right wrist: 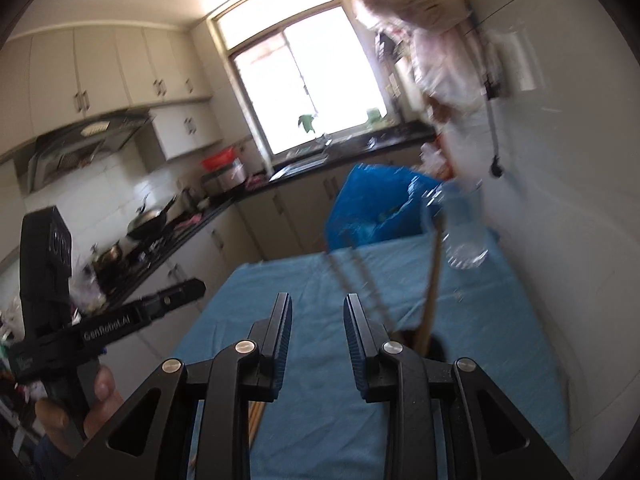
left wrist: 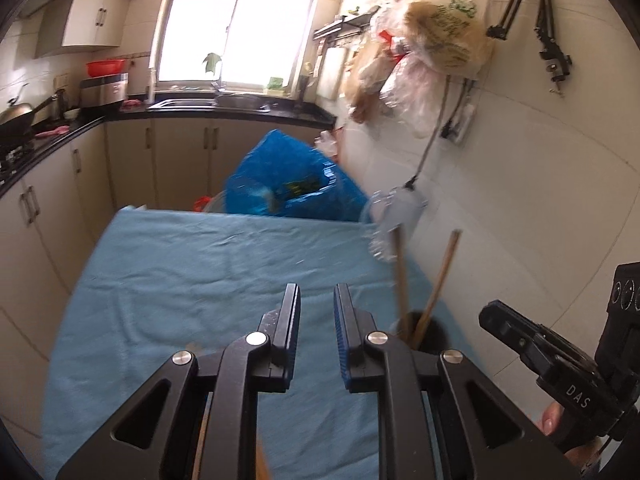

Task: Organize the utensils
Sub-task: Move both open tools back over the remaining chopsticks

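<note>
**Grippers hanging empty over blue cloth, chopsticks standing in dark holder**

Chopsticks (left wrist: 434, 280) are standing in a dark holder (left wrist: 428, 330) on the right side of the table, leaning apart at their tops, and the right wrist view is showing the same holder (right wrist: 434, 346) just right of its own right finger. A clear glass (left wrist: 394, 210) is sitting farther along that right edge, toward the tiled wall; it is blurred in both views.

The left gripper (left wrist: 317, 332) is hanging above the blue cloth (left wrist: 180, 280) with a narrow gap between its blue-padded fingers (left wrist: 346, 334) — nothing is sitting in that gap. The right gripper (right wrist: 318, 340) is standing slightly wider apart, also over bare cloth (right wrist: 320, 420), and it too has hold of nothing. Each camera is catching the other tool at its edge: the right one at the far right of the left view, the left one at the left of the right view, with a hand (right wrist: 96, 400) wrapping its grip.

More wooden sticks (right wrist: 256, 416) are lying on the cloth at the near edge, partly hidden under the gripper frames, so their number is unclear.

Beyond the table's far end a blue bag (left wrist: 288, 176) is bulging — behind it, a black countertop (left wrist: 240, 112) is running under a bright window (left wrist: 240, 20).
</note>
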A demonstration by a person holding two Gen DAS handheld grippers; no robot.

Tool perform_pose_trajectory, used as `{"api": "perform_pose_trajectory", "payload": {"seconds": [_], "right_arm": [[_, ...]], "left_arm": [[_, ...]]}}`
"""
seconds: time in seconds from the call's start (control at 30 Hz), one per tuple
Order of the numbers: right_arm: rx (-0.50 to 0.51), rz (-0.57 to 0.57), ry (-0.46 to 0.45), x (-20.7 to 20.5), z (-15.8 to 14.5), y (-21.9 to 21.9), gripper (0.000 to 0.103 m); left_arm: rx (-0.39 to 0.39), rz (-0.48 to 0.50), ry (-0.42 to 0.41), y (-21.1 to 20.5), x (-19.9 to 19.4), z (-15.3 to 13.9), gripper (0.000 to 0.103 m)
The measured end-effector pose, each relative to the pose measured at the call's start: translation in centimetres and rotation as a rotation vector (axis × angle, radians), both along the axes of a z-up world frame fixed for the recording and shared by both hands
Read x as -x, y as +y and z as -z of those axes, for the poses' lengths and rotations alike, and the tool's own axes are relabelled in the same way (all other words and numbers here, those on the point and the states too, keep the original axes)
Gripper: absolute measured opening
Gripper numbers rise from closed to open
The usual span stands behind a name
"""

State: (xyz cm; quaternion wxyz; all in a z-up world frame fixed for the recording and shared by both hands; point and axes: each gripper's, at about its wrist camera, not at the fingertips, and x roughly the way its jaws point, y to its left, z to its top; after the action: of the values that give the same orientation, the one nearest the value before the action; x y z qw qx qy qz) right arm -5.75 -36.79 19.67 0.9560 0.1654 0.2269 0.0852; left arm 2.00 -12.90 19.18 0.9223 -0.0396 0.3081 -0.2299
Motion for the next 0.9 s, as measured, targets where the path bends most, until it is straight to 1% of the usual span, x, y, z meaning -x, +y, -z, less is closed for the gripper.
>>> {"api": "perform_pose_trajectory", "payload": {"seconds": [0.17, 0.23, 0.3, 0.33, 0.4, 0.43, 0.53, 0.67, 0.73, 0.77, 0.83, 0.9], "right_arm": [[0.042, -0.097, 0.102, -0.9, 3.6, 4.2, 0.029], [0.057, -0.122, 0.154, -1.6, 5.1, 5.5, 0.029], [0.055, -0.145, 0.207, -2.6, 6.6, 6.4, 0.029], [0.055, -0.151, 0.225, -2.8, 7.1, 6.8, 0.029], [0.064, -0.156, 0.256, -3.4, 7.9, 7.5, 0.029], [0.066, -0.156, 0.266, -3.5, 8.1, 7.6, 0.029], [0.062, -0.167, 0.292, -4.0, 8.8, 8.0, 0.029], [0.08, -0.17, 0.308, -4.3, 9.2, 8.4, 0.029], [0.082, -0.173, 0.319, -4.4, 9.5, 8.5, 0.029], [0.083, -0.173, 0.321, -4.2, 9.6, 8.6, 0.029], [0.086, -0.172, 0.326, -4.3, 9.8, 8.6, 0.029], [0.086, -0.17, 0.335, -4.5, 10.1, 8.5, 0.029]], "left_arm": [[-0.053, -0.069, 0.052, 4.8, 0.0, 2.7, 0.016], [-0.086, -0.097, 0.097, 6.2, -0.6, 4.3, 0.016], [-0.102, -0.119, 0.152, 7.5, -1.4, 6.0, 0.016], [-0.111, -0.119, 0.197, 8.0, -2.1, 7.2, 0.016], [-0.124, -0.13, 0.256, 8.6, -3.3, 8.9, 0.016], [-0.124, -0.124, 0.301, 8.8, -4.2, 10.1, 0.016], [-0.11, -0.132, 0.397, 9.2, -6.1, 13.0, 0.016], [-0.093, -0.128, 0.481, 8.8, -8.8, 15.6, 0.016], [-0.095, -0.133, 0.503, 8.4, -9.8, 16.2, 0.016], [-0.099, -0.129, 0.5, 8.2, -10.1, 16.3, 0.016], [-0.134, -0.144, 0.494, 7.3, -10.7, 16.5, 0.016], [-0.143, -0.131, 0.498, 6.7, -11.1, 16.7, 0.016]]}}
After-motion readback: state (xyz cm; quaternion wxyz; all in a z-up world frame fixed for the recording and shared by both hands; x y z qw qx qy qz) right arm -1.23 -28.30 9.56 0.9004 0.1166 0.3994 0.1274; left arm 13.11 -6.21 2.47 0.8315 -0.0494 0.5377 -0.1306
